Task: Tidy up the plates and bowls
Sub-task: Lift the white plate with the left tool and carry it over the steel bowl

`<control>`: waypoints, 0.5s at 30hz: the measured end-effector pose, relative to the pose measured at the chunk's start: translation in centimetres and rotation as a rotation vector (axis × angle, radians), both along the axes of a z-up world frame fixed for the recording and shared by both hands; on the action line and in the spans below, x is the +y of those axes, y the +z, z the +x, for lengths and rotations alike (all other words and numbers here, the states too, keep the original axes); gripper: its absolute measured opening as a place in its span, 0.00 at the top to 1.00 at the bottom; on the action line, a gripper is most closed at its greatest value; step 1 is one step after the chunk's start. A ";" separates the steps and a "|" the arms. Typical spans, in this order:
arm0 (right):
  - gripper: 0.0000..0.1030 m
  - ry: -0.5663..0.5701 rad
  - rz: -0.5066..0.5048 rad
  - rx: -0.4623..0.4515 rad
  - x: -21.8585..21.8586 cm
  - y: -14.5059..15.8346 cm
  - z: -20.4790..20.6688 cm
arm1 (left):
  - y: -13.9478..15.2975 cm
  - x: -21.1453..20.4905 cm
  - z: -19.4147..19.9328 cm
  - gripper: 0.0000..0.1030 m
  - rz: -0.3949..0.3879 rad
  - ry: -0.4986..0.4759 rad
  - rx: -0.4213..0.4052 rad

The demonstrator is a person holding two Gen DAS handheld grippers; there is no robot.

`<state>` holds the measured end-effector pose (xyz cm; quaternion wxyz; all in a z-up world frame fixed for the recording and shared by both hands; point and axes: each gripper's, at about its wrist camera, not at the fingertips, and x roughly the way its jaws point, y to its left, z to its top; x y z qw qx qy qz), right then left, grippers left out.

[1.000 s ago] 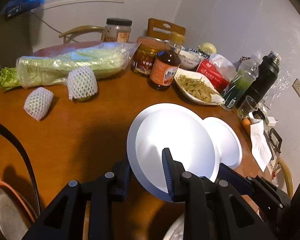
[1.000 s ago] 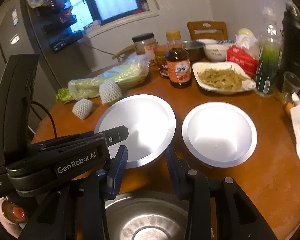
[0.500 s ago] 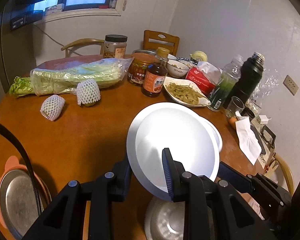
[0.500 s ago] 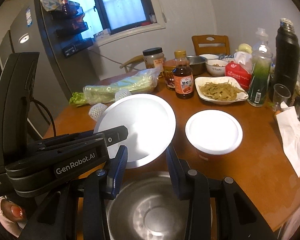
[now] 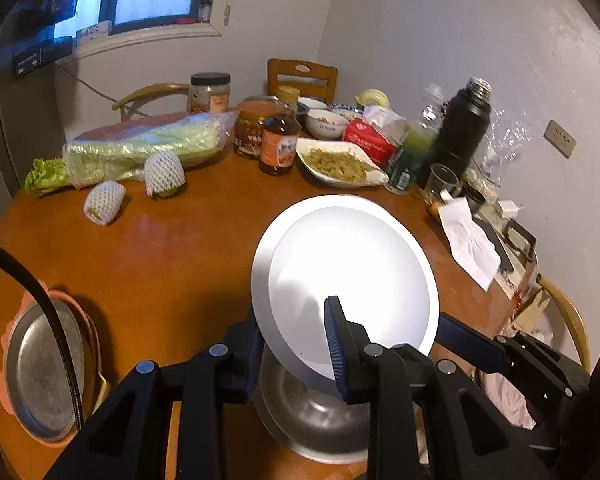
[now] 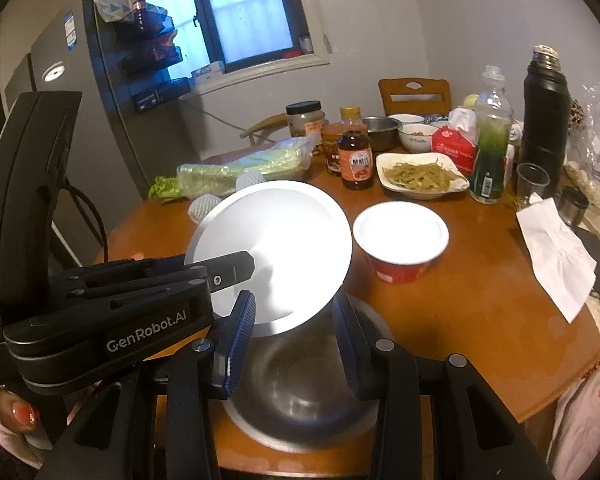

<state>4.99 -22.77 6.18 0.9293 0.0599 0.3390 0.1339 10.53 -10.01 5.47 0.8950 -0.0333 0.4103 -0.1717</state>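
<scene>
**White plate held over the steel bowl**

My left gripper [image 5: 296, 344] has its jaws clamped on the near rim of the white plate [image 5: 352, 276], which tilts up off the counter [image 5: 160, 248]. Taking the steel bowl [image 6: 300, 392] as my landmark: the plate hangs directly above its far edge, and from the right wrist view the plate covers the bowl's far rim. My right gripper [image 6: 294, 344] sits over the bowl with its jaws apart, gripping nothing, one finger on each side of the bowl's hollow. Beyond the bowl and to its right stands a red-sided bowl [image 6: 400, 240] with a white inside, upright on the counter, just beside the plate's edge. Left of the steel bowl, near the counter's edge, I see a metal dish [image 5: 40, 364] resting in an orange-rimmed holder. Far beyond the bowl are a sauce bottle [image 6: 355, 162] and a dish of food [image 6: 420, 176].
</scene>
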 end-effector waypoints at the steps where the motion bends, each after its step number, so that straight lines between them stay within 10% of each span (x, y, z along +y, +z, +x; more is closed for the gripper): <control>1: 0.60 0.000 -0.001 0.003 -0.1 -0.1 -0.3 | -0.2 -0.1 -0.2 0.72 0.001 -0.004 0.006; 15: 0.60 0.012 0.012 0.065 -1.6 -2.3 -2.3 | -2.7 -1.5 -1.5 0.72 0.042 -0.030 0.079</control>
